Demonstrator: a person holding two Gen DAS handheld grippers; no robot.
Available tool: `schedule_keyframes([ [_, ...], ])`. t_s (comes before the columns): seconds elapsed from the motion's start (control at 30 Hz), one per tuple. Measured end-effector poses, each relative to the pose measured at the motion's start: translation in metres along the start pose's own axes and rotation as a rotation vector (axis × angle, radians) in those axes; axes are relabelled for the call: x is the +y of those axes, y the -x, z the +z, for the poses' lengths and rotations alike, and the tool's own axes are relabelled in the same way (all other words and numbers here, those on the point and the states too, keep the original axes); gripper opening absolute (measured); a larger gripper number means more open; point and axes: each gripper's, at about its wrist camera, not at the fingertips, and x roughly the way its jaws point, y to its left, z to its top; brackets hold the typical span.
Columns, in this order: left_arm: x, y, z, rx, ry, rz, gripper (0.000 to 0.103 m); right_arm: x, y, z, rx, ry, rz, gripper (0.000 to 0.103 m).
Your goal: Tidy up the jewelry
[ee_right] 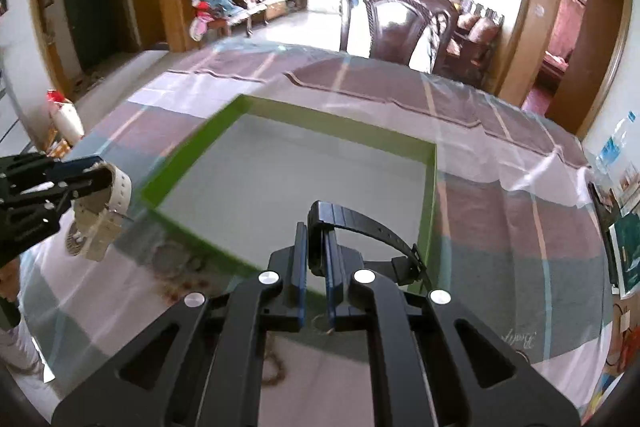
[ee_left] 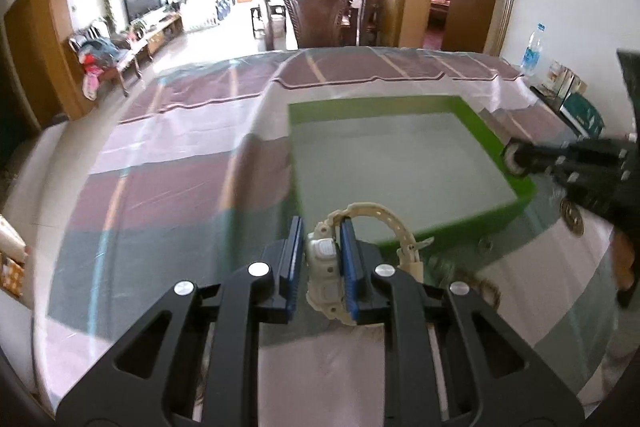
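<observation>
Left gripper [ee_left: 320, 259] pinched a cream watch [ee_left: 325, 263]; right gripper [ee_right: 317, 263] pinched a black watch [ee_right: 320, 239]. The green tray [ee_right: 280, 107] lay empty; apparently beaded strands [ee_right: 276, 363] awaited sorting.

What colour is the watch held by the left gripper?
Cream white: the watch, clamped in the left gripper, shows best in the left wrist view.
</observation>
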Motion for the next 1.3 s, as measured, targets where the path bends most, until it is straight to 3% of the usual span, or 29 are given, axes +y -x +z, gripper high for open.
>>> schedule_keyframes([
  [0.17, -0.009, -0.047, 0.023, 0.018, 0.030, -0.023, 0.019, -0.011, -0.040, -0.003, 0.061, -0.029, -0.018, 0.009],
  [0.33, -0.009, -0.079, 0.033, 0.048, 0.063, -0.016, 0.019, -0.013, -0.053, -0.007, 0.078, -0.034, -0.004, 0.010],
  [0.4, -0.006, -0.085, 0.033, 0.050, 0.077, -0.023, 0.024, -0.011, -0.054, -0.008, 0.082, -0.026, -0.006, 0.012],
  [0.43, -0.004, -0.085, 0.033, 0.042, 0.087, -0.033, 0.031, -0.012, -0.052, -0.009, 0.085, -0.036, 0.007, 0.024],
  [0.47, -0.003, -0.083, 0.033, 0.037, 0.091, -0.034, 0.048, -0.013, -0.049, -0.008, 0.085, -0.047, 0.021, 0.043],
  [0.53, -0.002, -0.071, 0.031, 0.010, 0.089, -0.022, 0.052, -0.015, -0.038, -0.007, 0.056, -0.056, 0.030, 0.052],
  [0.7, -0.019, -0.035, 0.012, -0.019, -0.025, 0.014, 0.051, -0.004, 0.005, -0.025, 0.006, -0.013, 0.014, 0.051],
  [0.77, -0.030, -0.025, -0.004, -0.009, -0.075, 0.004, 0.051, 0.002, 0.014, -0.040, 0.018, -0.018, 0.039, 0.038],
  [0.83, -0.036, -0.023, -0.017, 0.022, -0.108, -0.014, 0.047, 0.009, 0.007, -0.054, 0.070, -0.010, 0.060, 0.033],
  [0.9, -0.039, -0.026, -0.030, 0.058, -0.132, -0.019, 0.035, 0.015, -0.007, -0.066, 0.116, -0.006, 0.070, 0.029],
  [1.03, -0.037, -0.043, -0.047, 0.109, -0.123, -0.049, 0.035, 0.024, -0.034, -0.085, 0.174, -0.018, 0.146, 0.029],
  [1.23, -0.031, -0.062, -0.065, 0.131, -0.123, -0.073, 0.044, 0.039, -0.048, -0.099, 0.222, 0.046, 0.138, 0.029],
  [1.3, -0.028, -0.064, -0.067, 0.137, -0.114, -0.085, 0.051, 0.038, -0.047, -0.101, 0.220, 0.048, 0.136, 0.019],
])
